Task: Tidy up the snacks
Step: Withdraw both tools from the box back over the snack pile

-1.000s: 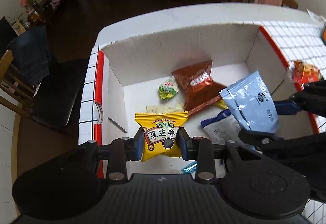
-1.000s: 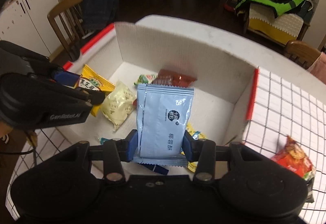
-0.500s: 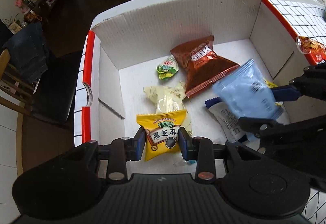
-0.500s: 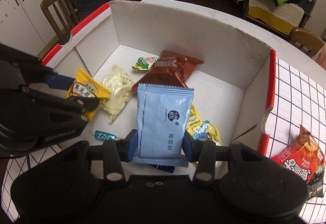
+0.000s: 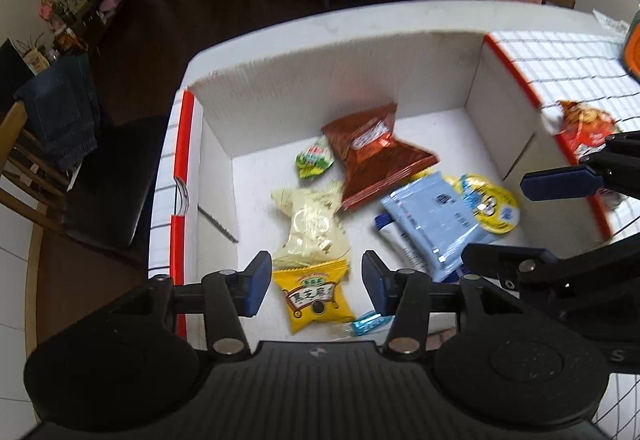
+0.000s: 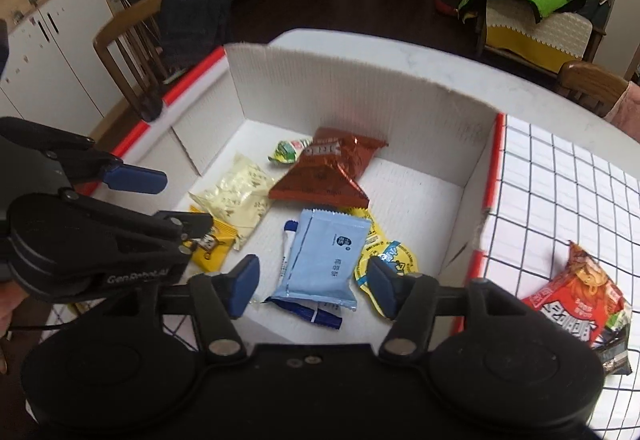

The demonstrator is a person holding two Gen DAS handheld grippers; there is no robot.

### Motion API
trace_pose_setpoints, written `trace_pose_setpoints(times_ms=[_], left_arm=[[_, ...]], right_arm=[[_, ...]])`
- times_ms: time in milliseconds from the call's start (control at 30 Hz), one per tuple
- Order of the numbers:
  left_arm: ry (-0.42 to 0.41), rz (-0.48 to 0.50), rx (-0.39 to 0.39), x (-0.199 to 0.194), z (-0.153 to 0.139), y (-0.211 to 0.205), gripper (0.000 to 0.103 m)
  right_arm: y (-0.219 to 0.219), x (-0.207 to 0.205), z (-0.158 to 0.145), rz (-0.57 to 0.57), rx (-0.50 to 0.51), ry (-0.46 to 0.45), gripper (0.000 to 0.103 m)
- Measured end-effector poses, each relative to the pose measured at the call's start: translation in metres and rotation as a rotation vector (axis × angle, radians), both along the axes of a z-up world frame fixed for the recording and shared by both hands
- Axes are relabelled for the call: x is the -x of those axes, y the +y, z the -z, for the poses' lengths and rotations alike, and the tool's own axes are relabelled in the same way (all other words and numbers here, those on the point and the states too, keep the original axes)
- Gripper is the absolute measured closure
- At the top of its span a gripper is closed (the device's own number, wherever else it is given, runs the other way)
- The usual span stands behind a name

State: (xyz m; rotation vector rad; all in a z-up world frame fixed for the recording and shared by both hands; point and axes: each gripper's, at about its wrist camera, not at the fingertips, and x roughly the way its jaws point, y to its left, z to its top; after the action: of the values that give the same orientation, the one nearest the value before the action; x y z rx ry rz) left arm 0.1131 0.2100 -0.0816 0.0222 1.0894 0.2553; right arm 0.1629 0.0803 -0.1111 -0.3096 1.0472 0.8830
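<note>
A white cardboard box with red-edged flaps holds several snack packets. My left gripper hangs above its near left part, jaws opening; the yellow sesame packet lies loose on the box floor below them, pads clear of it. Over the near right part, my right gripper has its jaws opening too. The light blue packet lies flat on the floor beneath it, untouched. A brown packet, a pale yellow packet and a small green packet lie further in.
A red snack bag lies on the checked tablecloth right of the box. A round yellow-lidded cup and a blue candy are in the box. Wooden chairs stand beyond the table's far edge.
Both grippers opened and let their packets go: the yellow packet and the light blue packet dropped onto the box floor. Both hands pulled back slightly.
</note>
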Motion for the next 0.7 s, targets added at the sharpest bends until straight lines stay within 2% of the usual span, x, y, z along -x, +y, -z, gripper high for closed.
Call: trace_pose_setpoints(times_ms=[167, 433, 700], left_arm=[[-0.050, 0.013, 0.004, 0.005, -0.019, -0.019, 0.047], [-0.132, 0.034, 0.027, 0.004, -0.044, -0.058, 0.033], [-0.190, 0.069, 0.038, -0.001, -0.054, -0.109, 0.026]], right_arm=[[-0.023, 0.001, -0.021, 0.003, -0.036, -0.025, 0.040], [-0.074, -0.005, -0.046, 0.042, -0.086, -0.057, 0.025], [-0.129, -0.016, -0.057, 0.104, -0.100, -0.079, 0.015]])
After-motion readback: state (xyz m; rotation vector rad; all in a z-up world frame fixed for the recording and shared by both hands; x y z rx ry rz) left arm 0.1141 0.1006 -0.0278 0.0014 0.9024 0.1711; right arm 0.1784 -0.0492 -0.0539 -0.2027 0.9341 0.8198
